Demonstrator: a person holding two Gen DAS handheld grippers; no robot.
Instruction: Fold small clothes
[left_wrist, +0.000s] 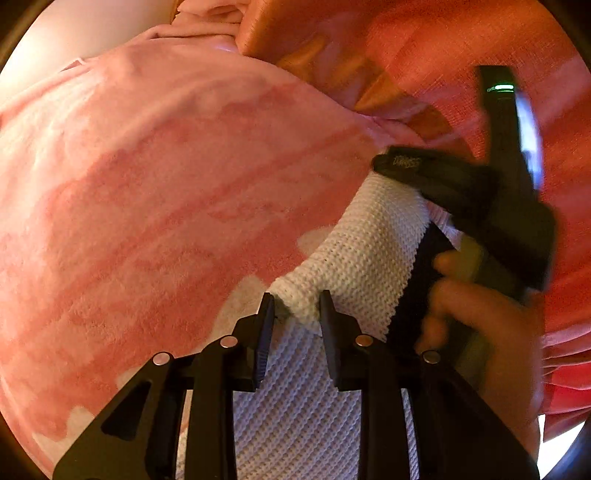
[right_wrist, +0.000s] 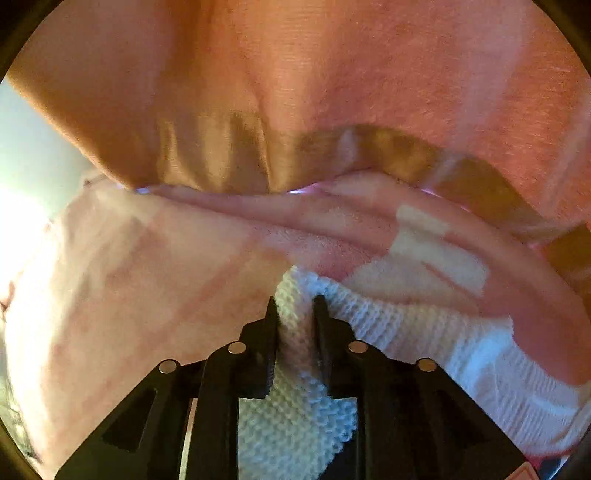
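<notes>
White knitted garment (left_wrist: 354, 258), small and ribbed, lies on a pink plush blanket (left_wrist: 155, 206) and is pinched at two places. In the left wrist view its bunched near corner sits between the fingers of the left gripper (left_wrist: 297, 314), which are drawn narrow and press on the knit from both sides; more of the same knit runs underneath the gripper toward six o'clock. From that corner the fabric stretches toward two o'clock, where the right gripper (left_wrist: 406, 166) reaches in over its far edge, blurred, with a small green light on its body. A hand (left_wrist: 491, 325) wraps the handle of that gripper at four o'clock. A dark strip lies along the garment's right edge; what it is I cannot tell.

In the right wrist view a fold of the white knit stands up between the right gripper's (right_wrist: 295, 314) fingers, which are narrow and clamped on it. The rest of the garment trails off toward four o'clock, its ribbed band resting against a raised fold of the blanket. Beyond the blanket, at twelve o'clock in both views, hangs an orange-red woven cloth (right_wrist: 332, 74) with a shiny golden band (right_wrist: 388, 147) along its lower hem.
</notes>
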